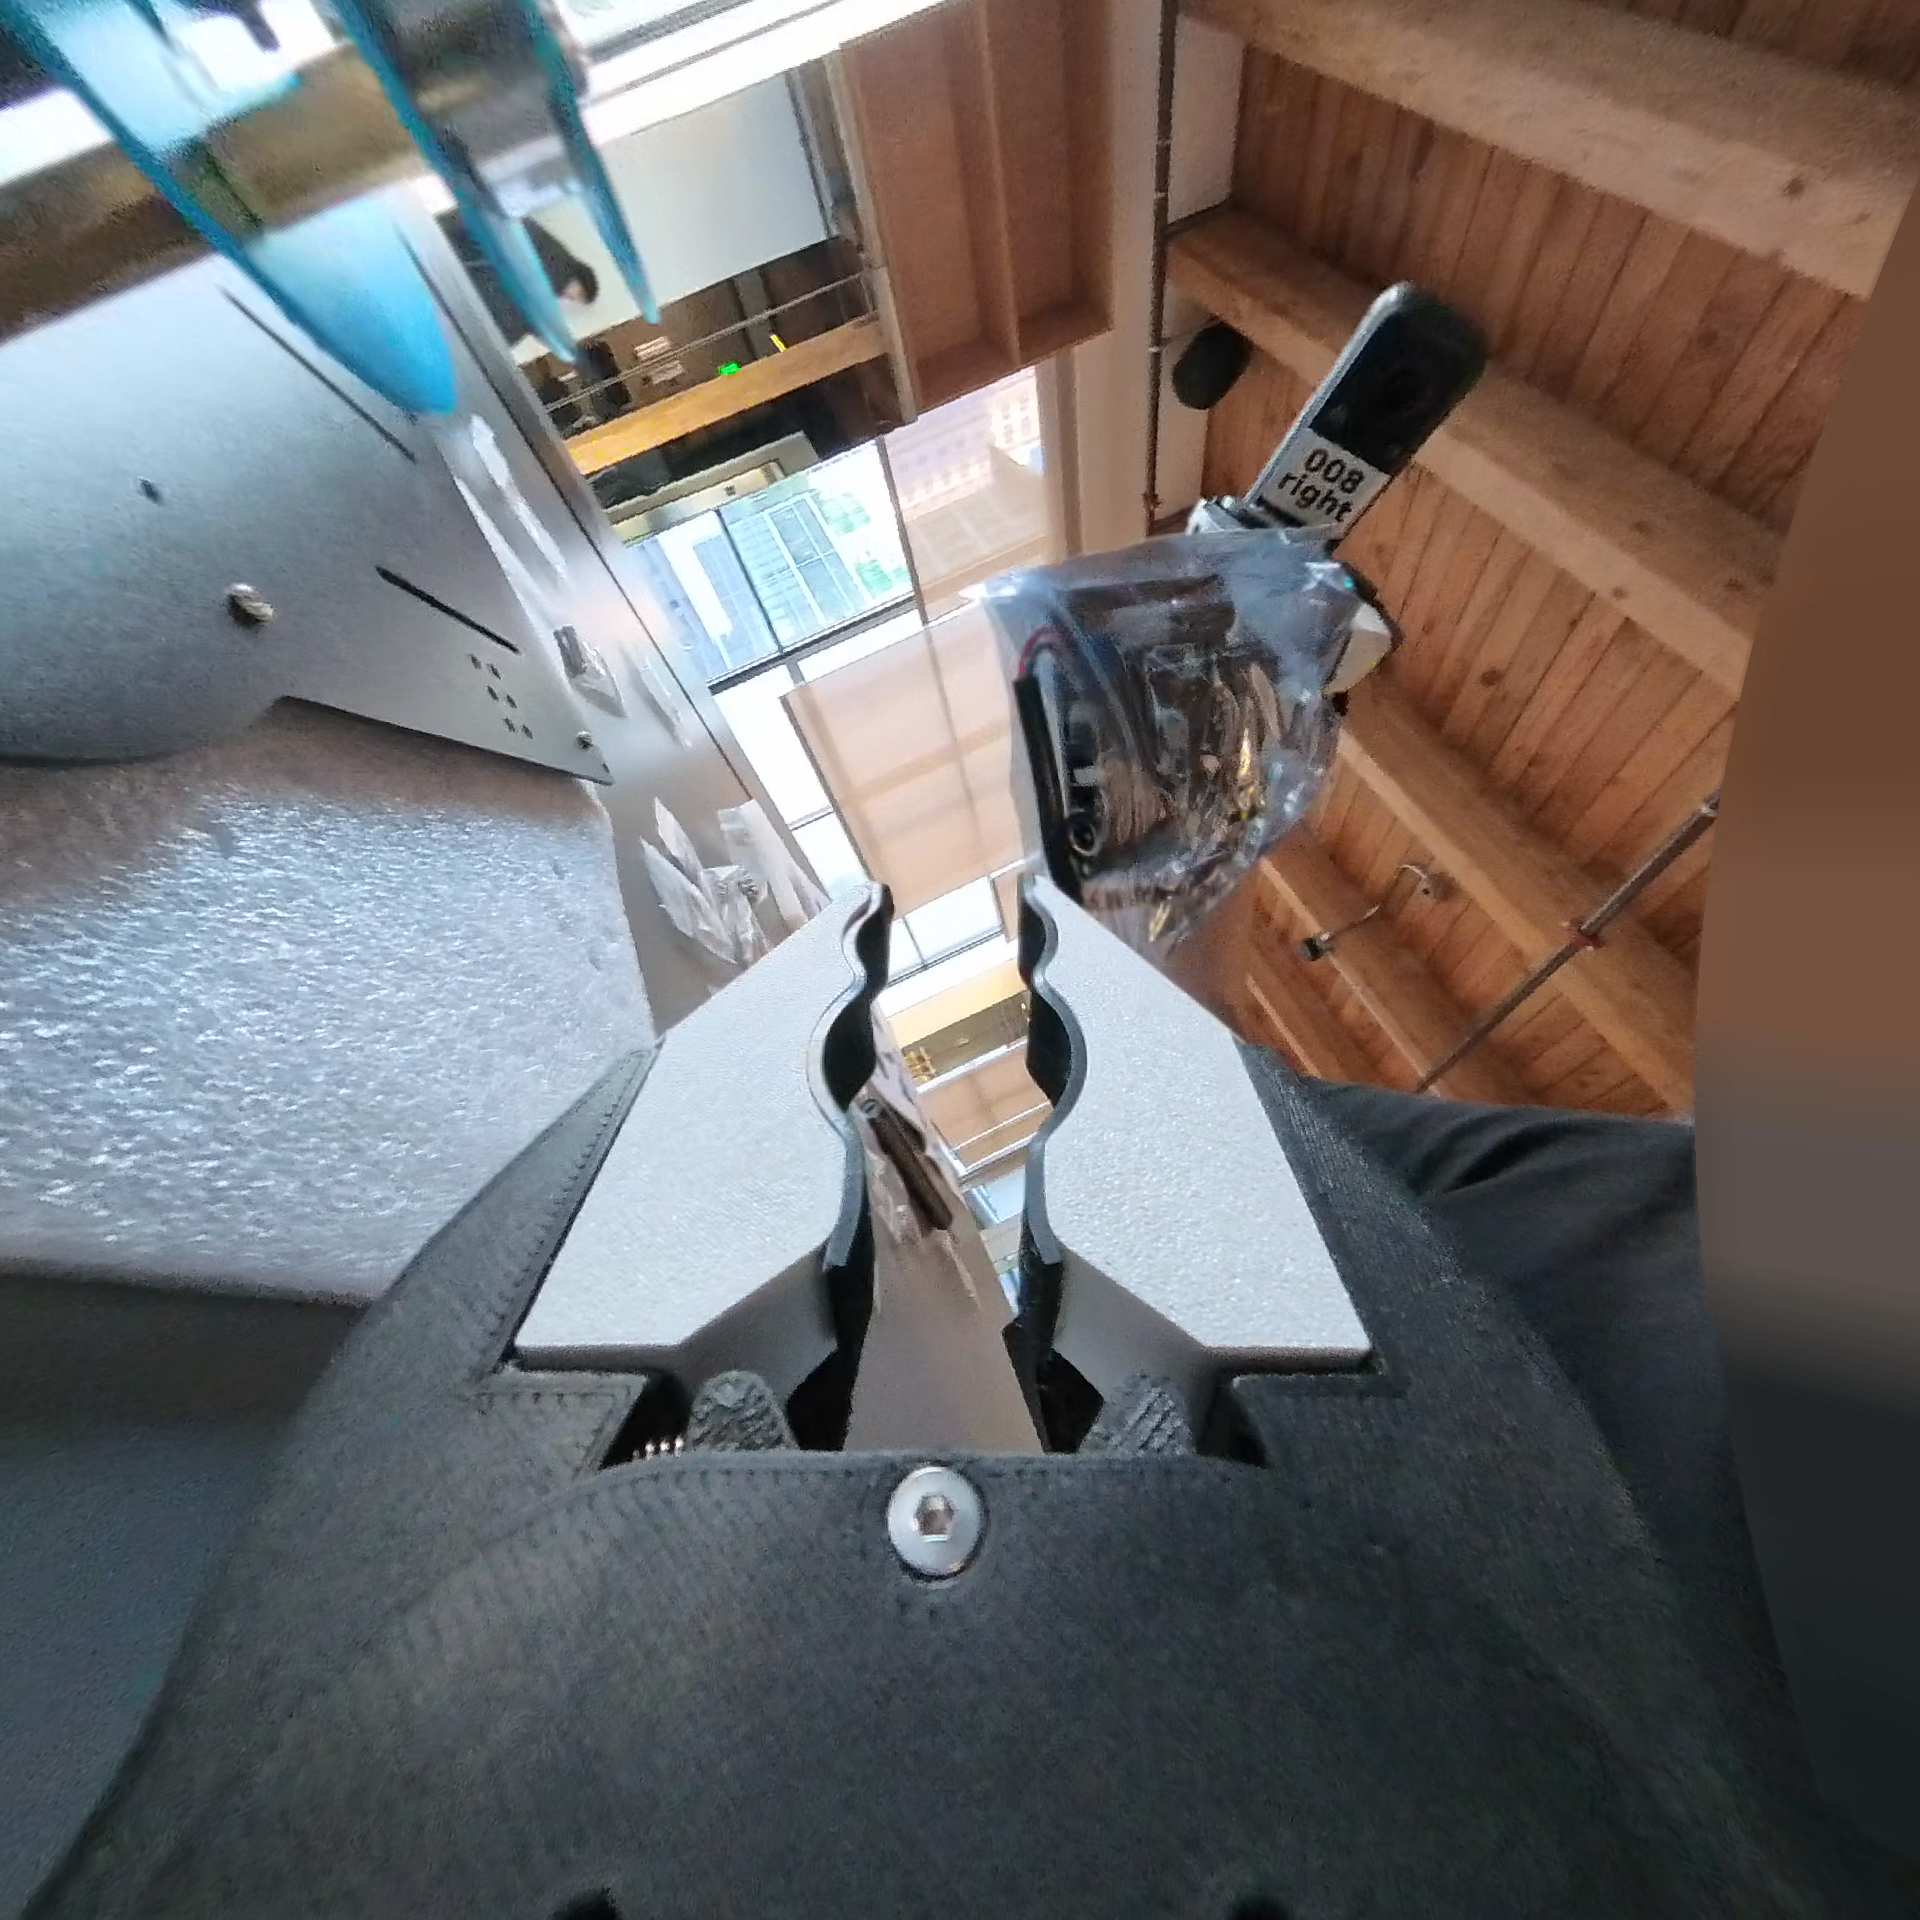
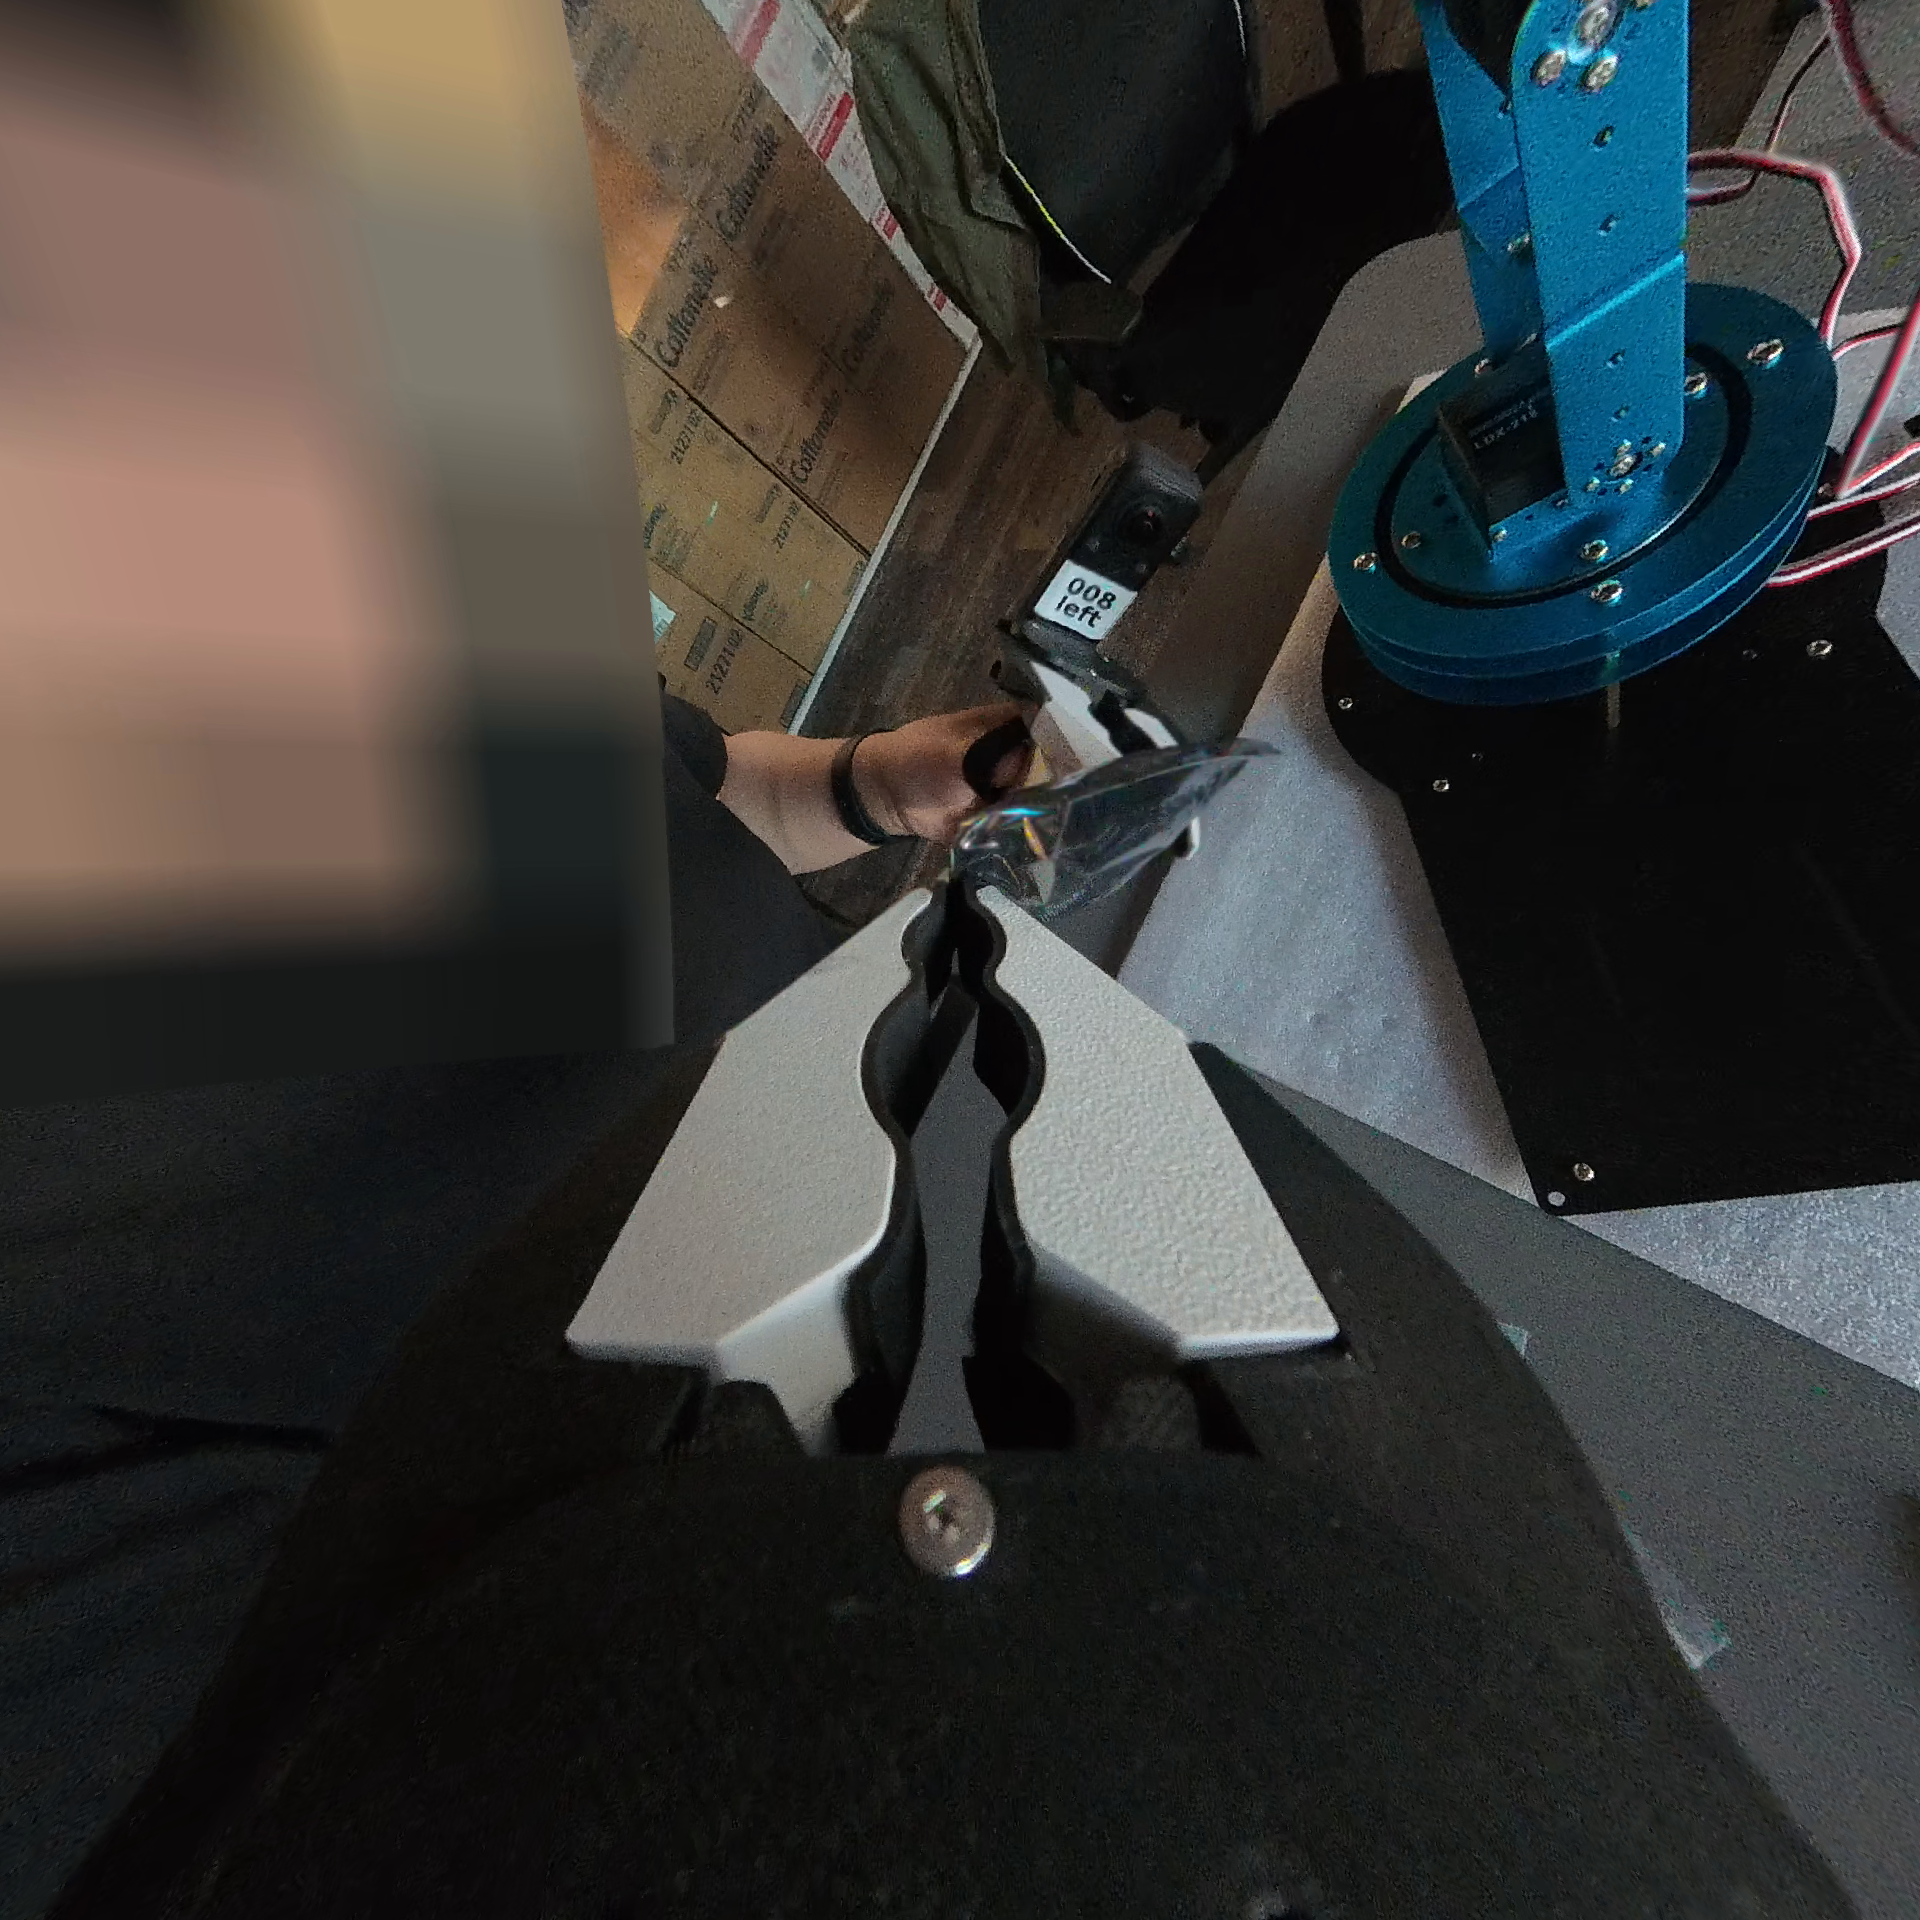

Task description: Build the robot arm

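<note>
My right gripper (image 2: 961, 899) is shut on the edge of a clear plastic bag (image 2: 1091, 810). In the left wrist view the bag (image 1: 1164, 727) hangs from that gripper (image 1: 1345, 613) and holds a small dark circuit board, wires and metal parts. My left gripper (image 1: 958, 902) is open with a narrow gap and nothing between its fingers. The bag's lower corner is right beside its right fingertip (image 1: 1039, 914); I cannot tell if they touch. In the right wrist view a hand (image 2: 914, 779) holds the left gripper (image 2: 1117, 727) just behind the bag.
A blue metal robot arm (image 2: 1558, 208) stands on a round blue base (image 2: 1455, 582) on a black plate (image 2: 1662, 935). Red and white wires (image 2: 1839, 239) run beside it. White foam sheet (image 1: 312, 987), a grey metal plate (image 1: 260, 499) and small bags (image 1: 717, 904) lie at left. Cardboard boxes (image 2: 748, 416) are stacked behind. Spacing between my two grippers at the tips: around 15 cm.
</note>
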Tool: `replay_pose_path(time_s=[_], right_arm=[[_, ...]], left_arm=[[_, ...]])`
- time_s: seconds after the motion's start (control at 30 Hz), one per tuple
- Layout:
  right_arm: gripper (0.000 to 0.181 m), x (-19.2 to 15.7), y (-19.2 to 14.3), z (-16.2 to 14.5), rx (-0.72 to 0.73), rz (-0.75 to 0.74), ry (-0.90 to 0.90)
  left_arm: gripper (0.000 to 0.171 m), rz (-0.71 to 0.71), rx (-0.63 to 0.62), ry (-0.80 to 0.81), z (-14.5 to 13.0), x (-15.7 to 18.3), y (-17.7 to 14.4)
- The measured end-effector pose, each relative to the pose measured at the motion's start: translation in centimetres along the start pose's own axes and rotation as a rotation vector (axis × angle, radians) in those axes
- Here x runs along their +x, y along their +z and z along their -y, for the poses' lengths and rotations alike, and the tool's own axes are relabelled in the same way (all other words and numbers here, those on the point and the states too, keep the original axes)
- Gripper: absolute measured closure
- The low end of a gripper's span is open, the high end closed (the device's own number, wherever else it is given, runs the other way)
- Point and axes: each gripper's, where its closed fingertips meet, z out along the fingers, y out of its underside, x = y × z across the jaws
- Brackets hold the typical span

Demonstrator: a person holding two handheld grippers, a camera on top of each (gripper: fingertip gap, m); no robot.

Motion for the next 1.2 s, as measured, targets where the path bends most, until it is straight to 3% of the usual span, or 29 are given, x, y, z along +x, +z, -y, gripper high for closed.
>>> replay_pose_path(time_s=[0.27,0.5,0.9,1.07,1.2], right_arm=[[0.181,-0.7,-0.2,0.3,0.009,0.012,-0.017],[0.181,-1.2,-0.1,0.3,0.011,0.02,-0.032],[0.181,-1.8,0.0,0.0,0.002,0.024,-0.051],[0.181,-2.0,-0.1,-0.3,0.002,0.041,-0.047],[0.181,-1.7,-0.1,-0.8,-0.005,0.034,-0.038]], left_arm=[[0.147,-0.09,0.03,-0.021,0.2,1.7,0.2],[0.149,-0.052,0.033,0.009,0.0,1.6,0.6],[0.152,-0.182,0.059,-0.108,0.4,2.6,1.5],[0.161,-0.283,0.075,-0.162,0.5,3.4,1.7],[0.169,-0.23,0.052,-0.093,0.1,3.0,2.0]])
